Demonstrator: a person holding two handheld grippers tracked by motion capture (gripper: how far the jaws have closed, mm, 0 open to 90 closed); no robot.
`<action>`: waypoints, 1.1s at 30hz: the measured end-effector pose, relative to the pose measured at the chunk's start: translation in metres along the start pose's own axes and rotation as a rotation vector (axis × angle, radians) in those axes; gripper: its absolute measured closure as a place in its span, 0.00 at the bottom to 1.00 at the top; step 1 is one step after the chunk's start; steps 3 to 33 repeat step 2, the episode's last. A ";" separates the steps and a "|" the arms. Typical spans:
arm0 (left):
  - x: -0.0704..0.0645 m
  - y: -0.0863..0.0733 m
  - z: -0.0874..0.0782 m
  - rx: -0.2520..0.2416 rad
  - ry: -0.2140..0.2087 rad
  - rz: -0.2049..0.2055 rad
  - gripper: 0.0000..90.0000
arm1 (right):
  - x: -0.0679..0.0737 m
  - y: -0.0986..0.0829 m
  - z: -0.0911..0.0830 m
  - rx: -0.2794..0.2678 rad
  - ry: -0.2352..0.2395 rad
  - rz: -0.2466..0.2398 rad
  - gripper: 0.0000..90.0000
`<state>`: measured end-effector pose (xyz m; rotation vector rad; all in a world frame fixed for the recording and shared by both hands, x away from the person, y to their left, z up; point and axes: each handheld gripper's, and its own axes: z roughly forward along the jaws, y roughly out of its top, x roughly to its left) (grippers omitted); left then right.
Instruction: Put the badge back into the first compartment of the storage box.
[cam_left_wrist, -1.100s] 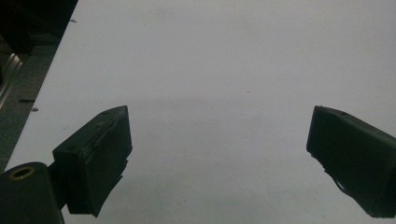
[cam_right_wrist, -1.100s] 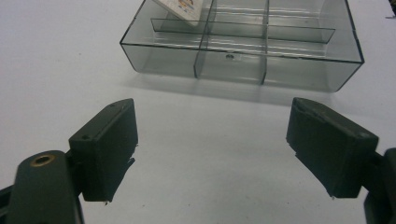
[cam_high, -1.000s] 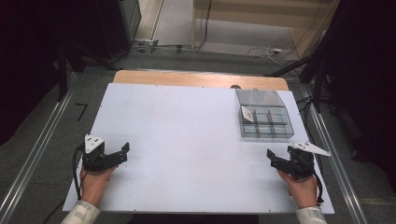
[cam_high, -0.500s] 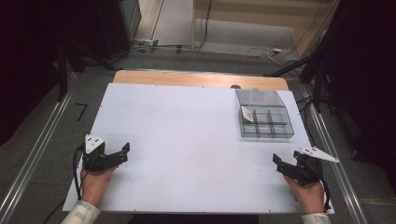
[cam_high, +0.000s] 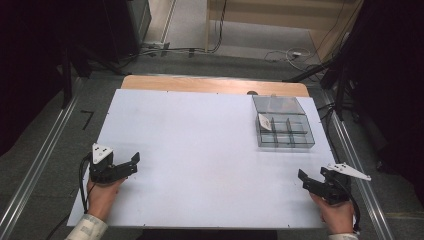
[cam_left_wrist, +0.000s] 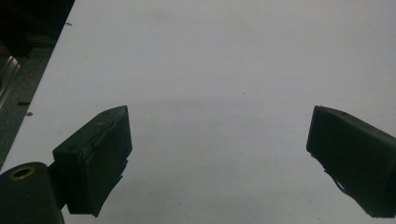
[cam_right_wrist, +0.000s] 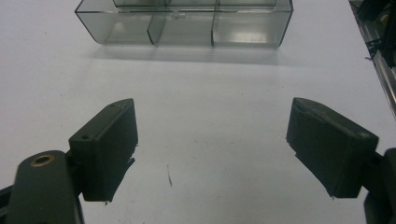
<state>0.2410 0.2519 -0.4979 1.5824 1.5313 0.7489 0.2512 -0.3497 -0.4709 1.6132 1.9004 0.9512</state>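
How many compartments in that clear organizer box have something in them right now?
1: the clear organizer box has a white item in its back-left compartment. The other compartments look empty, though glare could hide small parts.

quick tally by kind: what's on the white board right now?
Clear divided box: 1
White item in a box compartment, too small to identify: 1
Hand-held grippers, both open and empty: 2, left, right
Total: 4
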 end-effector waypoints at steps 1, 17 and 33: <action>0.000 0.000 0.000 0.001 0.000 0.000 0.08 | 0.000 -0.001 0.003 -0.001 -0.001 -0.005 0.15; 0.000 0.000 0.000 0.001 0.000 0.000 0.08 | -0.001 -0.002 0.008 0.002 -0.001 -0.008 0.14; 0.000 0.000 0.000 0.001 0.000 0.000 0.08 | -0.001 -0.002 0.008 0.002 -0.001 -0.008 0.14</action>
